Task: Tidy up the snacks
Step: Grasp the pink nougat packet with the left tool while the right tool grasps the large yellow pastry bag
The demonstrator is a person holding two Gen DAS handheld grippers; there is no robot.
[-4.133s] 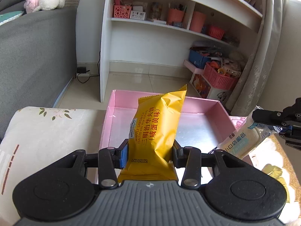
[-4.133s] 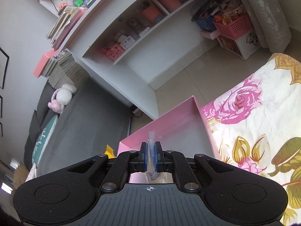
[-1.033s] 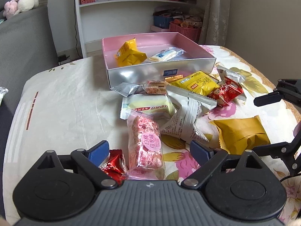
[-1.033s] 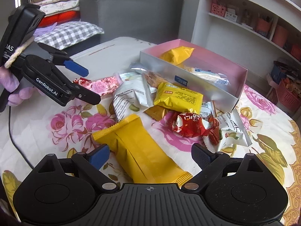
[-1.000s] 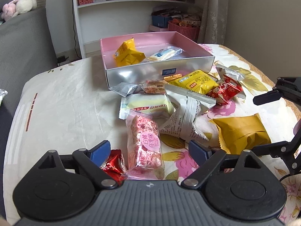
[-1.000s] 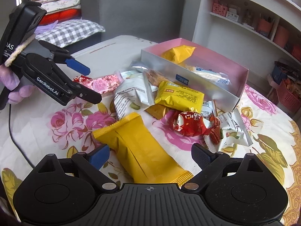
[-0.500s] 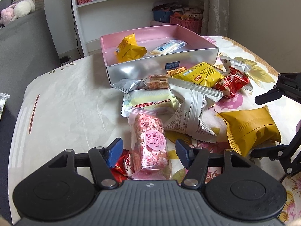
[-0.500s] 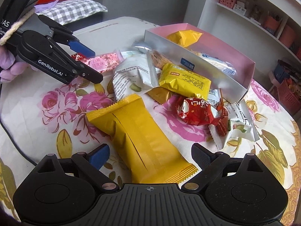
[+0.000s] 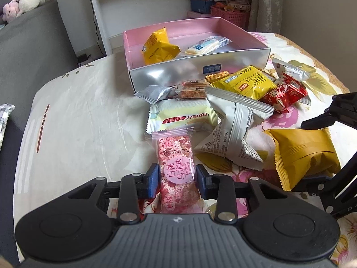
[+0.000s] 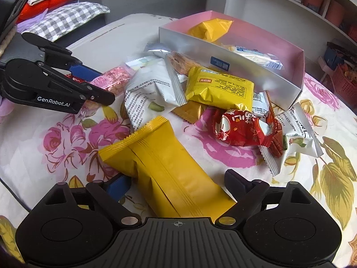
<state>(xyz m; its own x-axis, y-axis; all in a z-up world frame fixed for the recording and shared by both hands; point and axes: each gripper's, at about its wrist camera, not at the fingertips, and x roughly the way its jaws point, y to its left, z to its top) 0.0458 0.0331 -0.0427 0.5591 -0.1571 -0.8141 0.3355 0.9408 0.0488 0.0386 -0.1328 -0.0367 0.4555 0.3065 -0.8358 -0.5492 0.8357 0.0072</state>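
Observation:
A pink snack bar (image 9: pixel 176 156) in clear wrap lies on the flowered cloth, and my left gripper (image 9: pixel 177 179) is closing on it; both blue pads touch its sides. In the right wrist view the same bar (image 10: pixel 113 78) shows between the left gripper's fingers (image 10: pixel 100 87). A long yellow packet (image 10: pixel 165 169) lies between the wide jaws of my right gripper (image 10: pixel 176 183), which are closing slightly, pads clear of it. The pink box (image 9: pixel 200 67) holds a yellow packet (image 9: pixel 159 47) and a white one (image 9: pixel 205 44).
Between the grippers and the box lies a heap of snacks: a white pillow pack (image 9: pixel 232 134), a pale yellow cake pack (image 9: pixel 180 116), a yellow square pack (image 10: pixel 218 89), a red pack (image 10: pixel 245 127). A small red pack (image 9: pixel 147 203) lies under the left finger. Grey sofa at left, shelves behind.
The left jaws have closed from wide apart onto the pink bar. The right gripper has come lower and nearer over the long yellow packet, which now lies between its jaws.

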